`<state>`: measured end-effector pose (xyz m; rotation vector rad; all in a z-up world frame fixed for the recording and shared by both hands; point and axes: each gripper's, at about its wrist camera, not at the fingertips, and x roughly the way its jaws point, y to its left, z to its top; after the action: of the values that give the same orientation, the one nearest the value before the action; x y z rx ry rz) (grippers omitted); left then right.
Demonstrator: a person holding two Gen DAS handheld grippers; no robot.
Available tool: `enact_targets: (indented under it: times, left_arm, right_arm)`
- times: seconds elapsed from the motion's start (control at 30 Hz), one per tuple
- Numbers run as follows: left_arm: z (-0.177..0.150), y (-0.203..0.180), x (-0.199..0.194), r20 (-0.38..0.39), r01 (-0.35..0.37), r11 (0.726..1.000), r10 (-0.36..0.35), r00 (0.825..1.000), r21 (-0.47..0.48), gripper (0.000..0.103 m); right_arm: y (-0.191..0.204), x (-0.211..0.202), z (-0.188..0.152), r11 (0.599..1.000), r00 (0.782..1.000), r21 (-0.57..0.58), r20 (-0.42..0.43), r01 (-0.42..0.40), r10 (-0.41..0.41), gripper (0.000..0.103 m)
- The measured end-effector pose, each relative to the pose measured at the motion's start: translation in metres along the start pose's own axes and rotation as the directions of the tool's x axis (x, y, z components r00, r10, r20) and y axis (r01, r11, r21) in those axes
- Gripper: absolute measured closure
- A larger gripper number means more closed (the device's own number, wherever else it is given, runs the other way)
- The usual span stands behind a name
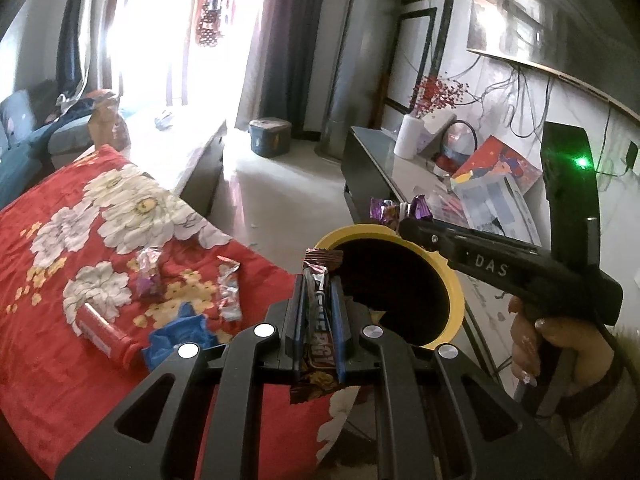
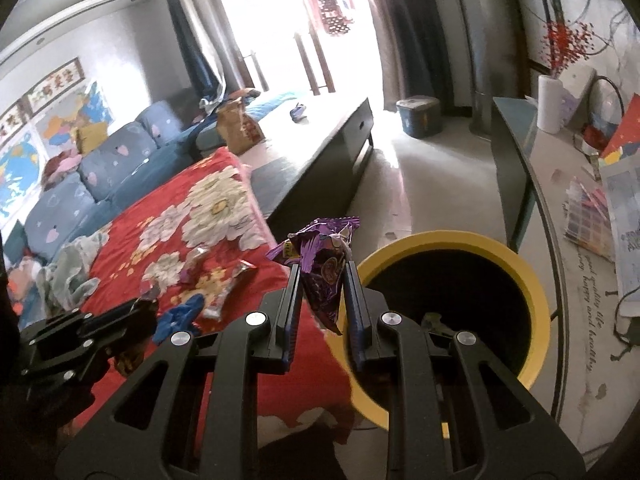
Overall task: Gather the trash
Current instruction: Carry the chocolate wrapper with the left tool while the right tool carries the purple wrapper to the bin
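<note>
My left gripper [image 1: 318,284] is shut on a brown candy-bar wrapper [image 1: 318,312], held at the near rim of the yellow-rimmed trash bin [image 1: 458,292]. My right gripper [image 2: 322,272] is shut on a crumpled purple snack wrapper [image 2: 324,256], just left of the bin [image 2: 538,288]. In the left wrist view the right gripper [image 1: 404,222] reaches over the bin's far rim with the purple wrapper [image 1: 394,210], a hand [image 1: 536,344] on its grip. The left gripper [image 2: 144,308] shows low at left in the right wrist view. More litter lies on the red floral cloth [image 1: 60,248].
On the cloth lie a red tube [image 1: 102,330], a crumpled blue wrapper [image 1: 180,332], a silver wrapper [image 1: 230,292] and a purple-silver wrapper [image 1: 148,276]. A dark low table [image 2: 320,160] stands beyond, a blue sofa [image 2: 100,168] left, a cluttered console [image 1: 420,168] right.
</note>
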<state>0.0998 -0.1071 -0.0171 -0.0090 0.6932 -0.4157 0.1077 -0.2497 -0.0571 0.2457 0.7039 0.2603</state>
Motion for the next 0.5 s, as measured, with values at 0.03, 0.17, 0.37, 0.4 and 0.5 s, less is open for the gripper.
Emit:
enact_targets:
  times: [0.03,0.17,0.37,0.4,0.5]
  left_arm:
    - [0.001,-0.002,0.002,-0.002,0.003,1.000,-0.003,1.000,0.006,0.091]
    - [0.002,-0.010,0.007,-0.008,0.012,1.000,-0.012,1.000,0.020,0.091]
    - [0.004,-0.022,0.017,-0.022,0.028,0.999,-0.027,0.999,0.042,0.091]
    - [0.004,-0.024,0.018,-0.024,0.031,0.999,-0.030,0.999,0.045,0.091]
    - [0.004,-0.029,0.023,-0.032,0.036,0.998,-0.034,0.999,0.054,0.091]
  right_arm:
    - [-0.002,0.000,0.000,1.000,1.000,0.005,0.000,0.003,-0.003,0.087]
    - [-0.013,0.001,0.000,1.000,1.000,0.026,0.003,0.018,-0.019,0.087]
    - [-0.030,0.004,-0.001,0.997,0.999,0.060,0.002,0.049,-0.049,0.087]
    - [-0.033,0.005,-0.002,0.996,0.998,0.066,-0.001,0.056,-0.056,0.087]
    - [-0.041,0.007,-0.003,0.994,0.997,0.084,-0.007,0.071,-0.071,0.087]
